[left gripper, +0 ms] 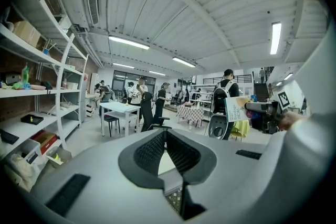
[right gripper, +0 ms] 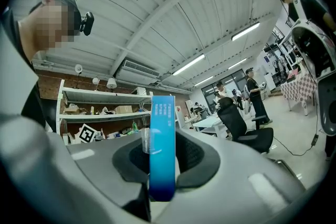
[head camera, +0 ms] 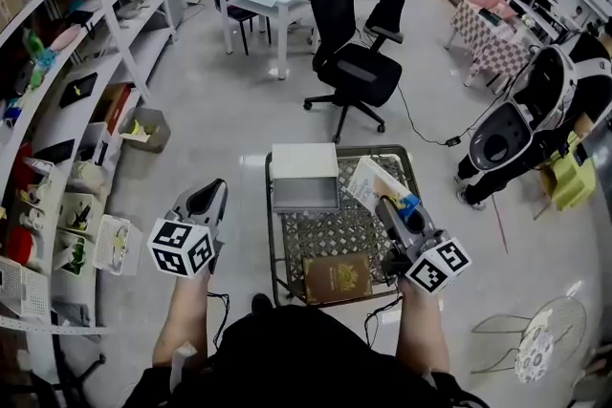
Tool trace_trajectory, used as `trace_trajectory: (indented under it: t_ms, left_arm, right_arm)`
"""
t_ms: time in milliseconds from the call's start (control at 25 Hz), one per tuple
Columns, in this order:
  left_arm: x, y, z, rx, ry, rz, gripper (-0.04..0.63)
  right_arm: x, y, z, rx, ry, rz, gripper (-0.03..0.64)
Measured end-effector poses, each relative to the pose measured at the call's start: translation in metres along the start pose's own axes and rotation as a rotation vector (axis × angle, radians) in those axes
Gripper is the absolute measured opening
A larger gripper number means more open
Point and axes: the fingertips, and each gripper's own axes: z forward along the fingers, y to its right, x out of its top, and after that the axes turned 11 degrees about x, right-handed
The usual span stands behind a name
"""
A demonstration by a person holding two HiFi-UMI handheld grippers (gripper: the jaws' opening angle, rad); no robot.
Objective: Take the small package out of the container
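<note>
Left tongs (head camera: 216, 190), lower left, are pressed together on nothing; right tongs (head camera: 387, 204), lower right, pinch the small package (head camera: 368, 179). Mesh table (head camera: 325, 229) fills the centre, white container (head camera: 304, 175) at its upper left, package raised just right of it.

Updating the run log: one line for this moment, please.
right gripper: jaws shut on small package, held above mesh table | left gripper: jaws together, empty | white box: on table
</note>
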Motion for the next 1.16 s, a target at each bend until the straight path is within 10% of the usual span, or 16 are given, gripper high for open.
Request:
trace_trajectory:
  t_ms: [1160]
  left_arm:
    - [-0.010,-0.003,-0.006,-0.007,-0.012,0.000,0.020]
  right_arm:
    - [-0.011,-0.009,0.014,0.021,-0.015,-0.004,0.081]
